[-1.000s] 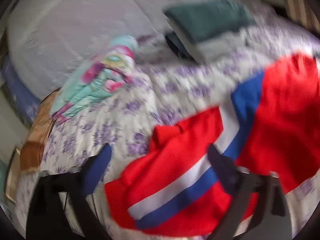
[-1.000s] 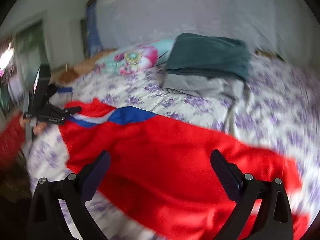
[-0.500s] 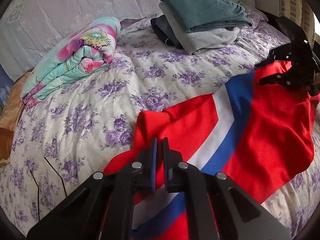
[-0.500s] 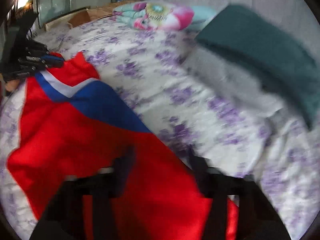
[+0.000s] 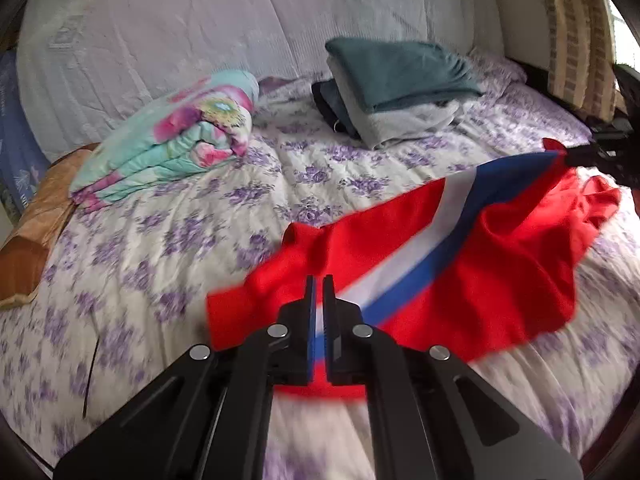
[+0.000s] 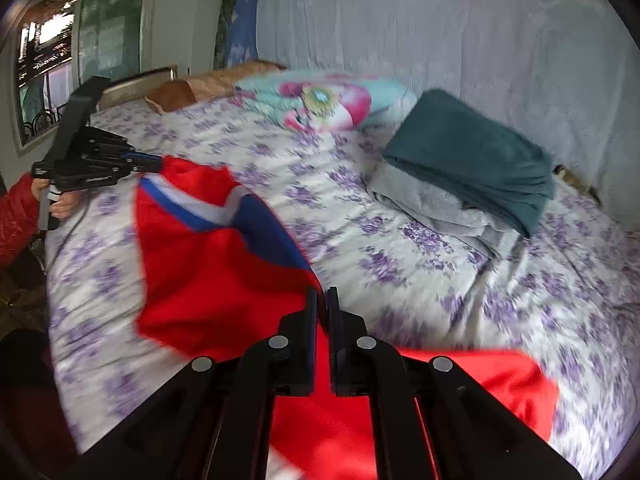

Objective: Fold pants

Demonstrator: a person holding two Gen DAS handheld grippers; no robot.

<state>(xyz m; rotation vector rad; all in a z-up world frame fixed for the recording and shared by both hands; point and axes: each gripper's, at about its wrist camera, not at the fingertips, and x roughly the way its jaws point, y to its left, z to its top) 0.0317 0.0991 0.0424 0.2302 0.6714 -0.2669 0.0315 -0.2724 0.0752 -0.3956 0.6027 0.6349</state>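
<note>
a: between the fingers of the left gripper [image 5: 319, 292], what is present?

b: fabric of the red pants [image 5: 460, 264]. the jaws are clenched on the cloth near the edge with the white and blue stripe. one second earlier these jaws stood wide apart above the garment; half a second earlier they were already pressed together on it.

a: state of the right gripper [image 6: 322, 304]?

b: clenched likewise, on plain red fabric of the same pants. one second earlier its jaws stood fully apart; half a second earlier they were partly drawn in and blurred.

a: position of the garment relative to each unit?

b: from the left gripper the pants run forward and to the right across the floral bedspread [image 5: 168, 240], up to the right gripper at the far right edge of that view. from the right gripper they run forward and to the left, up to the left gripper, which is carried by a hand [image 6: 64, 200] in a red sleeve [image 6: 16, 220].

a: difference in the cloth itself?

b: earlier it lay flat on the bedspread. now the held edges stand clear of it and the span between the units sags.

a: other items ahead of the grippers?

b: a folded floral quilt [image 5: 168, 140] ahead-left of the left gripper; a stack of folded towels [image 5: 396, 88] ahead-right of it. neither has moved.
</note>
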